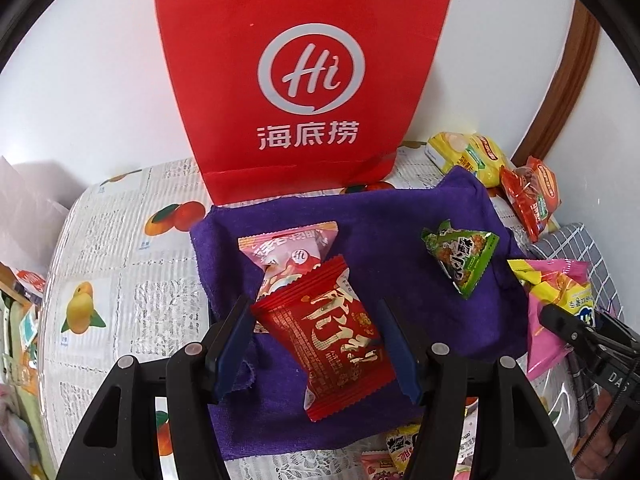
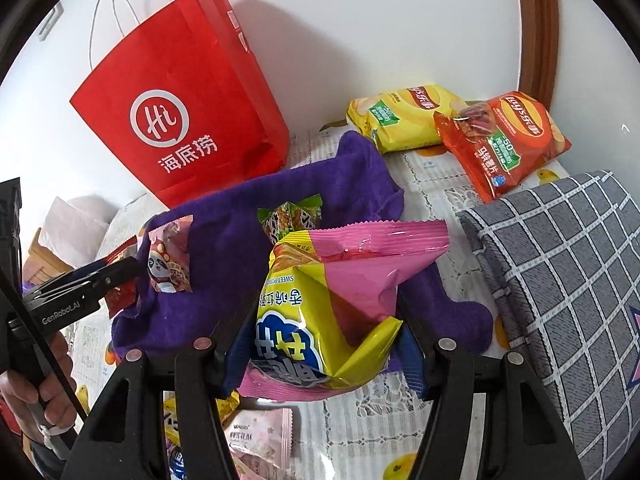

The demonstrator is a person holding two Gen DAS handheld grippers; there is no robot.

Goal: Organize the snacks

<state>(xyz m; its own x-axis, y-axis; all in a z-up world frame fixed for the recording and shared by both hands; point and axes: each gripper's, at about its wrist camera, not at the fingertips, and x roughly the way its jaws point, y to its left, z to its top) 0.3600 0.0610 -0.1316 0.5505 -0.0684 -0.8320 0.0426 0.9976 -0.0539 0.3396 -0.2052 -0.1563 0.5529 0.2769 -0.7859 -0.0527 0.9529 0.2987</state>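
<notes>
My left gripper (image 1: 316, 320) is shut on a red snack packet (image 1: 332, 332), held just above the purple towel (image 1: 380, 220). A pink panda packet (image 1: 288, 252) lies on the towel under it, and a green triangular packet (image 1: 460, 256) lies to the right. My right gripper (image 2: 324, 340) is shut on a pink-and-yellow sweet potato chip bag (image 2: 336, 304) over the towel's (image 2: 224, 240) right part. The left gripper (image 2: 120, 276) shows at the left of the right wrist view, the right gripper (image 1: 560, 324) at the right of the left wrist view.
A red paper bag (image 1: 304, 80) (image 2: 180, 120) stands against the wall behind the towel. Yellow (image 2: 400, 120) and orange (image 2: 504, 140) chip bags lie at the back right. A grey checked cushion (image 2: 560, 280) is on the right. More packets (image 2: 260, 440) lie near the front edge.
</notes>
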